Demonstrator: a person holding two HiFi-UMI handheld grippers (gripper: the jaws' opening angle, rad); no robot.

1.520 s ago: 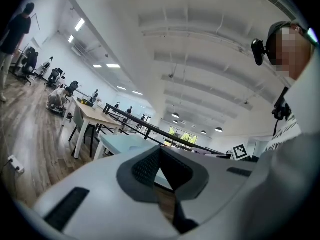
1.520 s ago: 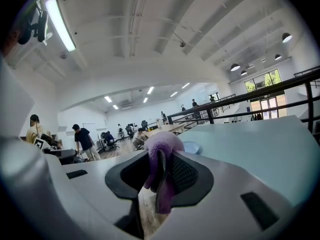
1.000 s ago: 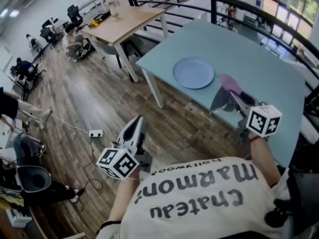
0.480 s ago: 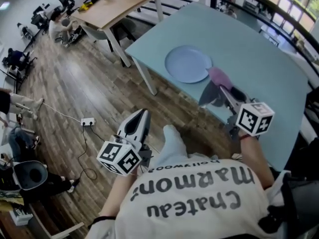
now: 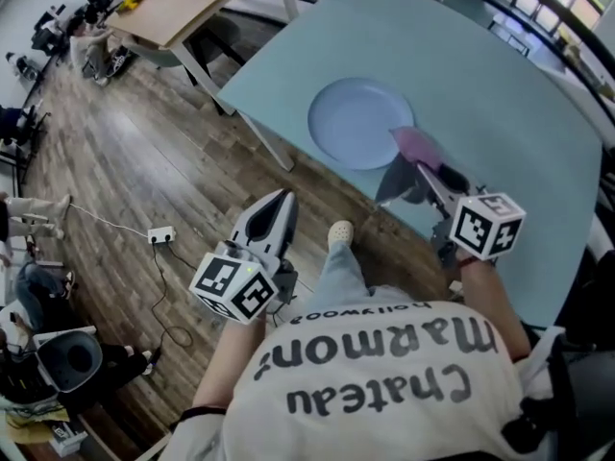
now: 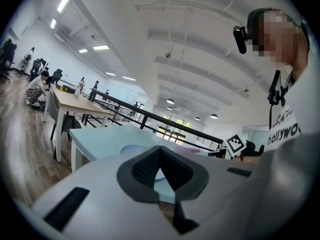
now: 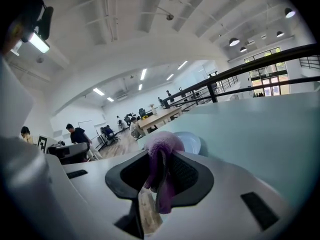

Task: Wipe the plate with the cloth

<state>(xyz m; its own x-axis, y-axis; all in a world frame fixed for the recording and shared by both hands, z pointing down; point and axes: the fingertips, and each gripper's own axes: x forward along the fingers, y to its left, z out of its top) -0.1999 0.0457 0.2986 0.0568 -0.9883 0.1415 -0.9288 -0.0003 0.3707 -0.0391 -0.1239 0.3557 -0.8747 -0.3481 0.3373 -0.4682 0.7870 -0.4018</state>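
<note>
A round pale blue plate (image 5: 357,123) lies on the light blue table (image 5: 500,104), near its front-left corner. My right gripper (image 5: 415,166) is shut on a purple cloth (image 5: 419,146) that hangs just at the plate's near-right rim. In the right gripper view the cloth (image 7: 161,154) bunches between the jaws, with the plate (image 7: 189,142) just beyond. My left gripper (image 5: 276,209) is shut on nothing and hovers over the wooden floor, short of the table's edge. In the left gripper view the plate (image 6: 132,148) shows past the closed jaws.
A wooden table (image 5: 183,3) stands at the back left, with people sitting beyond it. A white power strip (image 5: 159,235) and its cable lie on the floor. The person's shoe (image 5: 338,231) is by the table's front edge. A black railing (image 7: 235,79) runs behind the table.
Both grippers have come forward and lower toward the blue table. The cloth now reaches the plate's rim. The person has stepped a foot forward.
</note>
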